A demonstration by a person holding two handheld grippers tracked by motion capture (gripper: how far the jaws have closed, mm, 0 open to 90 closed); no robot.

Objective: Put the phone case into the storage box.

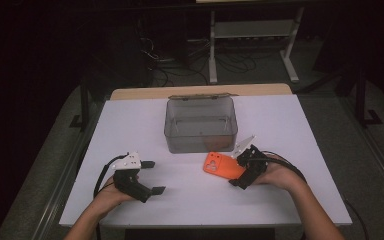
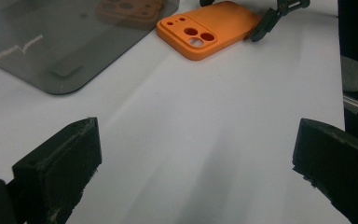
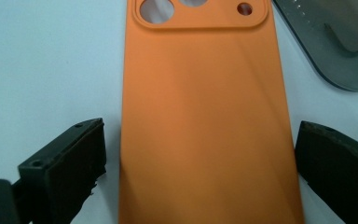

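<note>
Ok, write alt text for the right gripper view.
An orange phone case lies flat on the white table, camera holes farthest away, between the right gripper's open black fingers. A smoky clear box's corner sits at upper right.

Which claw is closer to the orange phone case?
Right. The right claw sits at the orange phone case, open, jaws either side of one end. The left claw is open over bare table, well off to the case's left.

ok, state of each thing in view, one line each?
Left tongs: open, holding nothing, over bare table.
Right tongs: open, straddling the phone case, not closed on it.
Orange phone case: flat on the table, camera side up, outside the box.
Grey box: upright, lid open, looks empty.
</note>
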